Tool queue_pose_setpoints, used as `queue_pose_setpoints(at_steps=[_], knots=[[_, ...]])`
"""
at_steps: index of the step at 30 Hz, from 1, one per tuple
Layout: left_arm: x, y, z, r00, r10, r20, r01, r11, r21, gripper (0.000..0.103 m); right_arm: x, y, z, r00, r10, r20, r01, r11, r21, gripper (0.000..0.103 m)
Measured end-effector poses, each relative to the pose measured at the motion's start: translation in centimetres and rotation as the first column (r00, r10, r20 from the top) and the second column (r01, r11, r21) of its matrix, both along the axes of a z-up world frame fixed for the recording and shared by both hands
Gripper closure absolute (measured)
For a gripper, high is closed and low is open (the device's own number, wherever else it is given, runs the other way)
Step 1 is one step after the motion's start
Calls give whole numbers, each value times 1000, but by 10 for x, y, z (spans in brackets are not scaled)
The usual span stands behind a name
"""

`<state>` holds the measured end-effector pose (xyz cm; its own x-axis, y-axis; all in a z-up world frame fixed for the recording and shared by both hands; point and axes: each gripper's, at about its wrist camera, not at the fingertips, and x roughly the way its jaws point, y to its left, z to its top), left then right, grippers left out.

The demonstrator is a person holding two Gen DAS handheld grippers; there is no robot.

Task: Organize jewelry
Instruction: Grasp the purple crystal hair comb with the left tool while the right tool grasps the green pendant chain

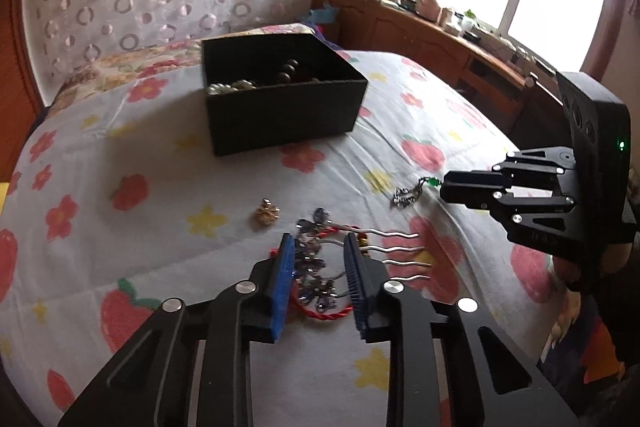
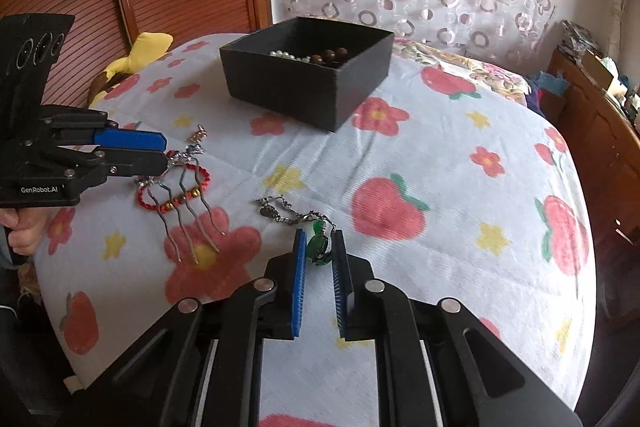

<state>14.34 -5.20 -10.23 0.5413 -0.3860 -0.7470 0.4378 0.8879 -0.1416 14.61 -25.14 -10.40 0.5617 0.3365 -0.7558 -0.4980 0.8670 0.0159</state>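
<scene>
Over the flower-printed white bedspread (image 2: pixel 440 155), the left gripper (image 1: pixel 319 239) reaches low and level, its blue-padded jaws parted around the crystal head of a silver four-pronged hair comb (image 1: pixel 394 255) lying across a red twisted-cord bracelet (image 1: pixel 328 313). Further right, the right gripper (image 2: pixel 319 237) also sits open, straddling the green stones of a silver chain necklace (image 2: pixel 294 213) (whether the pads touch them is unclear). A small gold brooch (image 1: pixel 266 213) lies just left of the comb. Well beyond them stands an open black square box (image 2: pixel 280 83) holding white pearls (image 2: pixel 282 55) and brown wooden beads (image 2: pixel 330 55).
</scene>
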Motion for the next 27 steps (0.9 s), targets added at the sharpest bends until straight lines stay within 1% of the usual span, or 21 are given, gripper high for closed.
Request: queue_pose_setpoints(at_steps=[3,8,11,15,19,23,27], knots=[[4,-5,-2,1000,6,-5,-5,999,35,81,1,-3,-2,1000,-7,-8,7,1000,11,89],[16,-4,-3,999,30,-27,-28,998,62,82,0,-2,-2,1000,-1,-4,1,1000,20,89],[19,-3,-3,999,33,-26,-31,997,72,82,0,1,-2,1000,6,-2,-6,1000,20,89],[22,-5,-4,999,26,-26,-23,995,92,82,1,1,-2,1000,11,-6,-11,1000,20,89],[23,-8,-4,1000,7,-19,-5,994,111,84,1,1,-2,1000,12,-6,-12,1000,22,89],[22,-7,-2,1000,-5,-17,6,996,94,84,0,1,-2,1000,13,-5,-13,1000,20,89],[19,-4,9,1000,-3,7,3,998,60,84,0,2,1,1000,14,4,-14,1000,27,89]])
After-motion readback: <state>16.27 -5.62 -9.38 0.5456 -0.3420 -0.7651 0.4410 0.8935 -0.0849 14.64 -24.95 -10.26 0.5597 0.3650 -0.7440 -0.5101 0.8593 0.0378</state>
